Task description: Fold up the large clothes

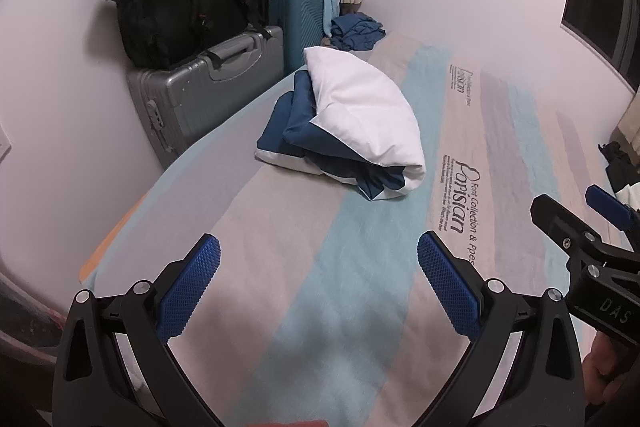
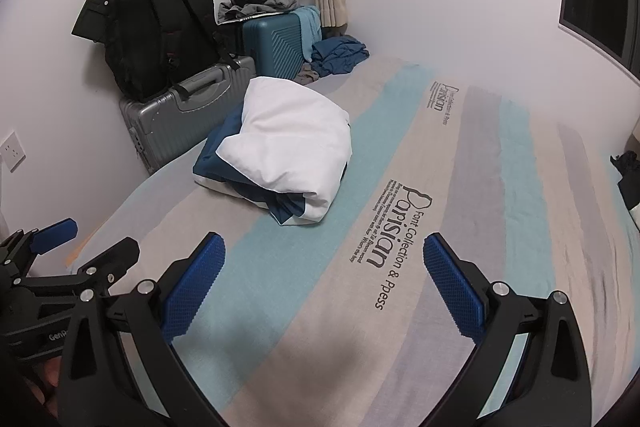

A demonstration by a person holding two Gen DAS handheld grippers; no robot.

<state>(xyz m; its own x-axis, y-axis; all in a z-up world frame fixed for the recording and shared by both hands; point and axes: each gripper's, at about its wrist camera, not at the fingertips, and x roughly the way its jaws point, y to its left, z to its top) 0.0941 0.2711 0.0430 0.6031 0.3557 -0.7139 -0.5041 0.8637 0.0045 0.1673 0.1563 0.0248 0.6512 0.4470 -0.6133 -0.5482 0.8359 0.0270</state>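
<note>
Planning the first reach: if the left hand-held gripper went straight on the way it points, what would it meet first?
Probably the striped bedsheet just ahead, since the open left hand-held gripper tilts down at it. On a flatter line it would reach the blue and white bundle; depth is unclear.

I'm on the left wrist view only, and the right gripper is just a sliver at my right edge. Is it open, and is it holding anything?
Observer: The right gripper is wide open and empty, its blue pads apart above the striped bed sheet.
Operator: Where's the white and blue bundle relative to it?
Observer: In the right wrist view the white and blue bundle lies ahead and a little left of the jaws, and nothing is touching it.
Operator: Anything by the far blue clothes that I'm missing?
Observer: Yes, a small brownish cloth lies beside the blue clothes, at the foot of the teal suitcase.
</note>
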